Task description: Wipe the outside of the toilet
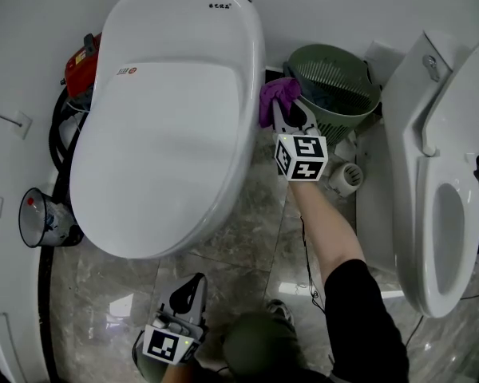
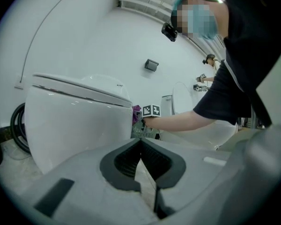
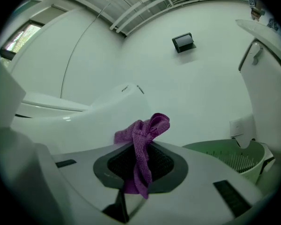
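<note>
Right tool (image 1: 284, 112) is clamped on a purple cloth (image 1: 276, 94). The cloth's bunched end lies against the side of the toilet (image 1: 168, 134), towards its rear. The toilet lid is down. A green basket (image 1: 335, 82) stands just beside the tool, on its far side from the toilet. Left tool (image 1: 193, 287), jaws together and empty, is held low over the floor (image 1: 247, 238), near the toilet's front and not touching it.

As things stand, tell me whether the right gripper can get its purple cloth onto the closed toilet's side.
Probably yes: the right gripper holds the purple cloth close beside the toilet, with nothing between.
</note>
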The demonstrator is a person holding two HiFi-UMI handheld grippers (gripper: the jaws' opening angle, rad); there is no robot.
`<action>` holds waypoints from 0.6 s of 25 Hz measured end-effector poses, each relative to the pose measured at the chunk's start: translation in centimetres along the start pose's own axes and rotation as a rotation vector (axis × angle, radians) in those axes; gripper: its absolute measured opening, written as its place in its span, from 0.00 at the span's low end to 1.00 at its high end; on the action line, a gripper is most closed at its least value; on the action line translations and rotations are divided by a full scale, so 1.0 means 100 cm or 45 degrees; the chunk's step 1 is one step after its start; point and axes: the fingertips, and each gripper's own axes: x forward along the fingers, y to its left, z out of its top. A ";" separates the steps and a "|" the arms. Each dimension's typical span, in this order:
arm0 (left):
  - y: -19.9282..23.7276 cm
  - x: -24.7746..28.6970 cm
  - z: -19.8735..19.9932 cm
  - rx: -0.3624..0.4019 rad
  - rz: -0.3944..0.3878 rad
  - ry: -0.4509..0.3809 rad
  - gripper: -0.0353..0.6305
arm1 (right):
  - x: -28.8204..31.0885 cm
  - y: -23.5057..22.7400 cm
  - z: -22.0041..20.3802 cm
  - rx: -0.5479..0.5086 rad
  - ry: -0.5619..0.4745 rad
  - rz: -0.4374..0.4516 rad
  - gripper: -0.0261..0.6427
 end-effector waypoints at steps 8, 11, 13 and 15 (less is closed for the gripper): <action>-0.007 -0.006 0.013 0.012 -0.065 -0.039 0.06 | -0.119 0.041 0.008 0.100 -0.085 0.179 0.14; -0.010 -0.008 0.014 0.004 -0.064 -0.048 0.06 | -0.170 0.072 0.003 0.147 -0.086 0.315 0.14; -0.013 -0.011 0.011 0.017 -0.072 -0.026 0.06 | -0.198 0.098 -0.002 0.177 -0.088 0.414 0.14; -0.014 -0.014 0.006 0.036 -0.075 -0.005 0.06 | -0.222 0.128 -0.008 0.181 -0.084 0.527 0.14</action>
